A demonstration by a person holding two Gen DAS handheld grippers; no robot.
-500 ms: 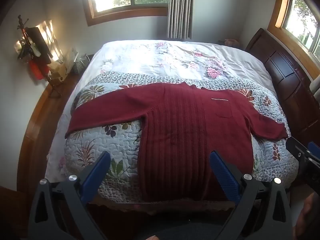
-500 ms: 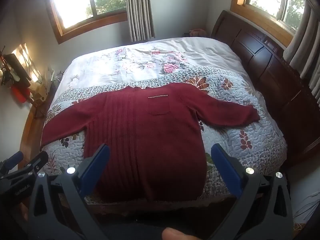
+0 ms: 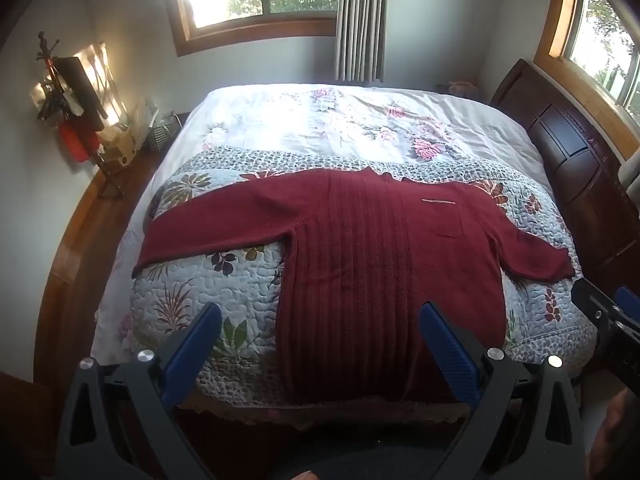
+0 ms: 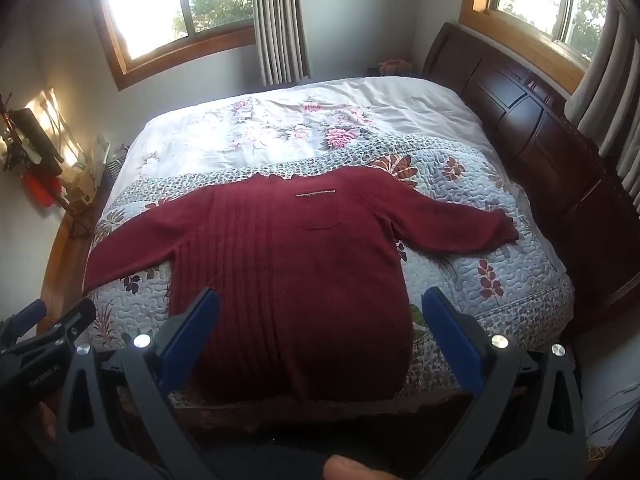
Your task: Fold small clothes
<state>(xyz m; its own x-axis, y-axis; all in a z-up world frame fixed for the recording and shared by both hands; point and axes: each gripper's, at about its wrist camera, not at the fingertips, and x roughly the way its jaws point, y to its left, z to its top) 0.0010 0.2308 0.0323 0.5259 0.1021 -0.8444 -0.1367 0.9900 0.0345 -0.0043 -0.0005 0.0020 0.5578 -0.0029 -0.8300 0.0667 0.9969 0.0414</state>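
Bed [image 3: 460, 120] filling most of both views, dark wooden headboard [image 4: 532, 128] along its right side, white floral sheet at the far end, quilted floral bedspread [image 3: 192, 292] over the near half. Spread flat across that bedspread, front up: maroon knit sweater [image 3: 384, 264], both sleeves stretched out to the sides, hem draped slightly over the near edge of the bed, small chest pocket [image 4: 318, 210] on its right half. Nothing folded yet.

Left gripper [image 3: 320, 344] held above the near edge, blue fingers [image 3: 192, 344] spread wide, nothing between them, centred over the left part of the hem. Right gripper [image 4: 320, 332] likewise wide and empty, hovering over the hem's right part; each tool visible at the margin of the other's view.

Likely risks: pinching bedspread together with knit, since the sweater lies directly on soft quilting; catching only the top layer of the sweater, leaving the back behind; hem sliding off the bed edge under a pull; uneven lift from the two sides skewing the fold.
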